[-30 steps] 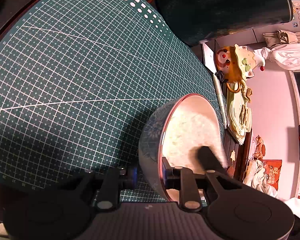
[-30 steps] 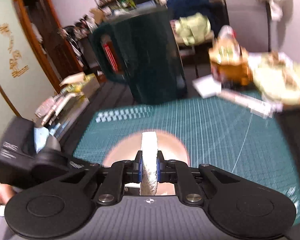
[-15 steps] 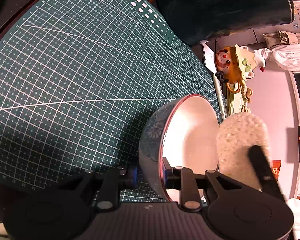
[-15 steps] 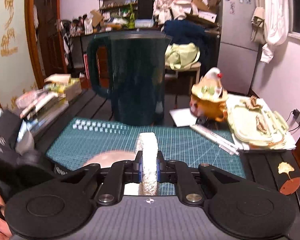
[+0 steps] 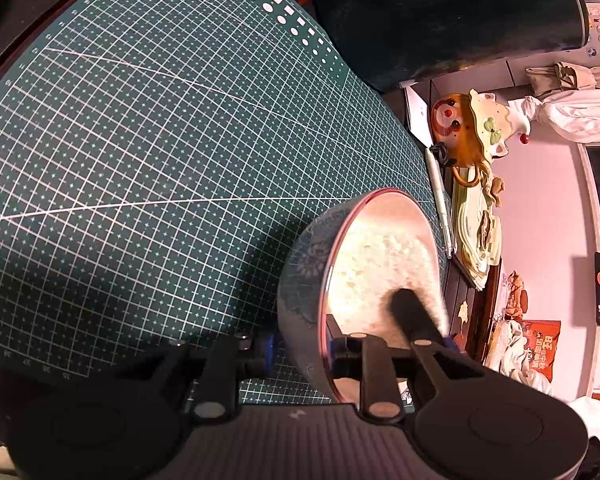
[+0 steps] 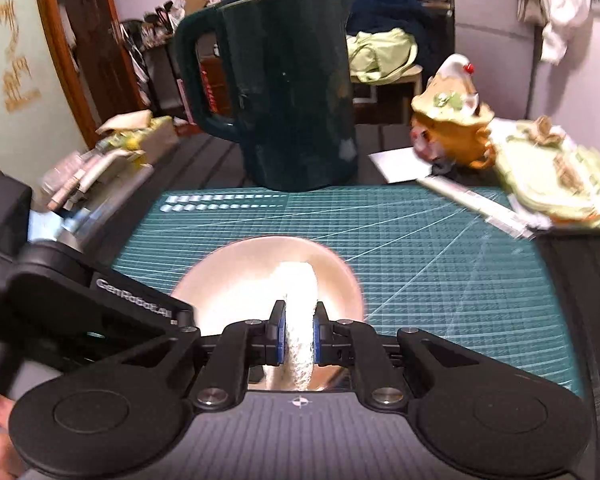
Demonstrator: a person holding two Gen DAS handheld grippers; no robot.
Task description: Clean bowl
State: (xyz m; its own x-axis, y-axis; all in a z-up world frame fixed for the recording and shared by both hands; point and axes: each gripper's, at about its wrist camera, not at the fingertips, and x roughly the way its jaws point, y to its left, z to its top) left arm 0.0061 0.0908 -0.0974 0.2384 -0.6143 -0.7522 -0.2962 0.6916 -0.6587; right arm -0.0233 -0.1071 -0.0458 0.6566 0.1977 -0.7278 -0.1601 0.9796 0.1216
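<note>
**Wiping inside the bowl: sponge on edge, mouth turned to the right**

Sitting at the near edge of the green cutting mat, the bowl has its wall pinched between the fingers of the left gripper, one finger outside and one inside. The left wrist view shows the rim's plane running near-to-far, so the mouth opens to the right, toward the other tool; in the right wrist view the pale inside faces that camera, just ahead of it.

The right gripper is clamped on a white sponge. It stands on edge, long axis pointing straight forward along the fingers into the bowl, and seems to press against the inner wall.

By my reading, the wipe turns on keeping that sponge edge against the curved inside while the left holds firm. Far behind stands a dark green kettle.
</note>
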